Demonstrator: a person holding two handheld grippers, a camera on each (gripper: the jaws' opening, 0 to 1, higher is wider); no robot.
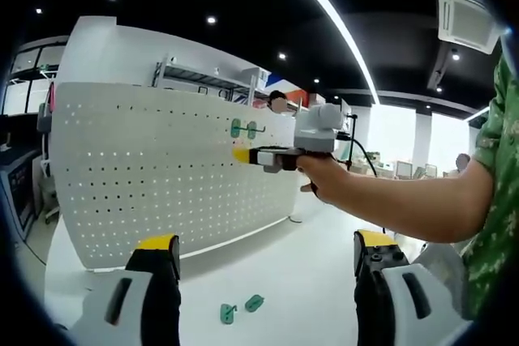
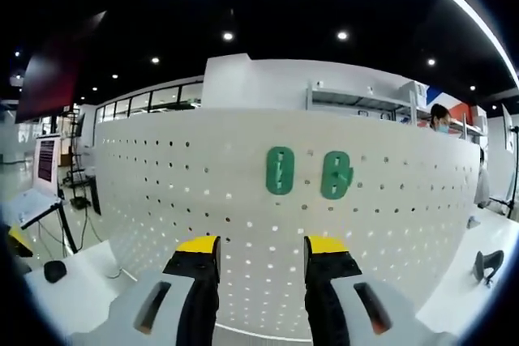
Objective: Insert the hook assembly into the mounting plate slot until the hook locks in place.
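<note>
Two green hooks point(image 1: 241, 308) lie loose below the pegboard point(image 1: 162, 168).

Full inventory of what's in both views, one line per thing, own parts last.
Pegboard: 1, white, upright on the table, facing both grippers.
Mounting plates: 2, green, side by side on the pegboard's upper part; the right-hand one carries a small hook stub.
Loose green pieces: 2, green, lying on the table in front of the pegboard, in the left gripper view.
Table: 1, white, under the pegboard.
Shelf rack: 1, white, behind the pegboard.
Left gripper: 1, white with black jaws and yellow tips, jaws apart, empty.
Right gripper: 1, same colours, jaws apart, empty, aimed at the plates.
Person's arm: 1, green patterned sleeve, holding the right gripper.
</note>
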